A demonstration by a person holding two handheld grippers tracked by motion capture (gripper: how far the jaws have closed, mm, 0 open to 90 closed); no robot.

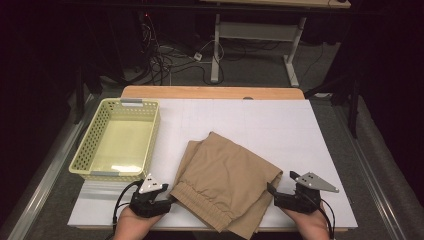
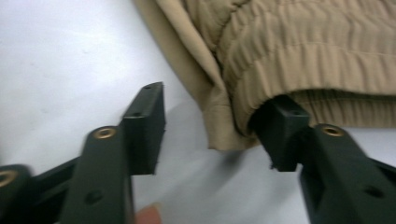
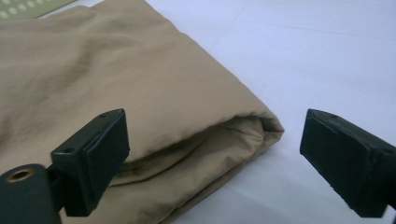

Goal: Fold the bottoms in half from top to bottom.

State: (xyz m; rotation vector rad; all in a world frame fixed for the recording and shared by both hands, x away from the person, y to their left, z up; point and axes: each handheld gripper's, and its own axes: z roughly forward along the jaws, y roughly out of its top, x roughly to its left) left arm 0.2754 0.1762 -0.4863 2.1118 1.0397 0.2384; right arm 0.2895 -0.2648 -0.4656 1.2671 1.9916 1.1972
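1. High view, nearest the camera: two hands come in at 6 o'clock, each with a gripper. The left gripper (image 1: 167, 200) sits at the 8 o'clock corner of the folded tan shorts (image 1: 227, 177); the right gripper (image 1: 272, 192) is at their 4 o'clock edge.
2. The shorts lie on the white bench (image 1: 280, 125), low and centre, waistband toward the person. The yellow basket (image 1: 152, 135) stands at 10 o'clock from them, apart and with nothing in it.
3. Left gripper view: the gripper (image 2: 217, 128) is partly open, jaws well apart. One jaw is tucked under the elastic waistband (image 2: 308, 56) at its corner; the other stands clear on the bare bench (image 2: 70, 60). Nothing is pinched yet.
4. Right gripper view: the gripper (image 3: 212, 156) stands wide, straddling the folded corner of the shorts (image 3: 116, 93). The near jaw rests against the cloth; the far jaw is off it, over the bench (image 3: 303, 51). No grip here either.
5. Judged step: taking hold of both near corners, probably to lift or fold the shorts.
6. To do it well, push the left gripper further in so that all layers of the waistband lie between the pads, not just the top one.
7. Slide the right gripper deeper over the fold before closing, or the lower layer may slip out.
8. Close both together and lift level, so that the fold holds.
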